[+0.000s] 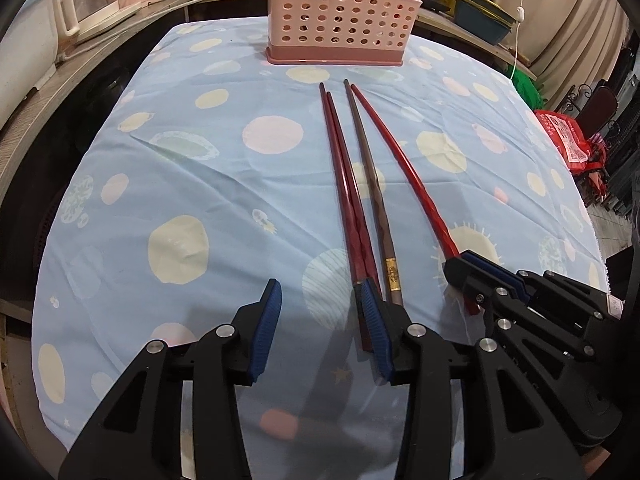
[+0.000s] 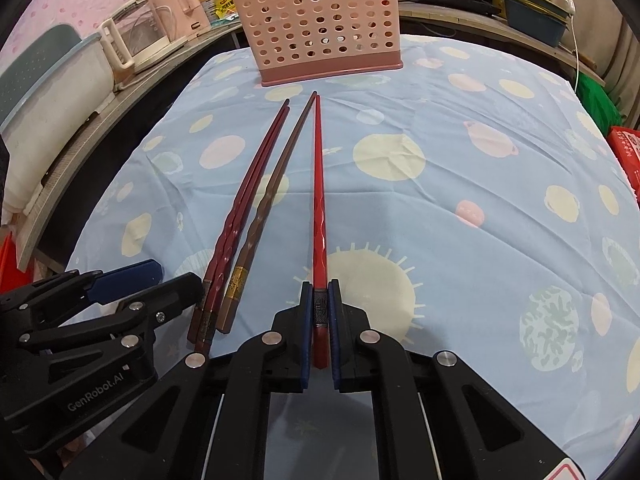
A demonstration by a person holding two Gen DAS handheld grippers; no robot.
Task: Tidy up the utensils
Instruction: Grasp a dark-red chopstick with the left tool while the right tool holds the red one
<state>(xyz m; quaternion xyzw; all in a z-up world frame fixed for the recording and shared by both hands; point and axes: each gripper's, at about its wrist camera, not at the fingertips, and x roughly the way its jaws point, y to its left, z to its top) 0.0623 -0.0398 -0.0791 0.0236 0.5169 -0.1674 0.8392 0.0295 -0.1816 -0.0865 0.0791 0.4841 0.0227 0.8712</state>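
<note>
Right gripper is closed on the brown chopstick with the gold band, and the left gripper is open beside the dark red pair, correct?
Not quite. The right gripper is closed on the bright red chopstick, as the right wrist view shows. The brown chopstick lies free on the cloth. The left gripper is open beside the dark red pair.

Even indoor light, sharp centre, heavy fisheye bending at the rims.
I see soft shadows under my claws on the pale blue spotted cloth (image 1: 224, 184); corners go black.
</note>
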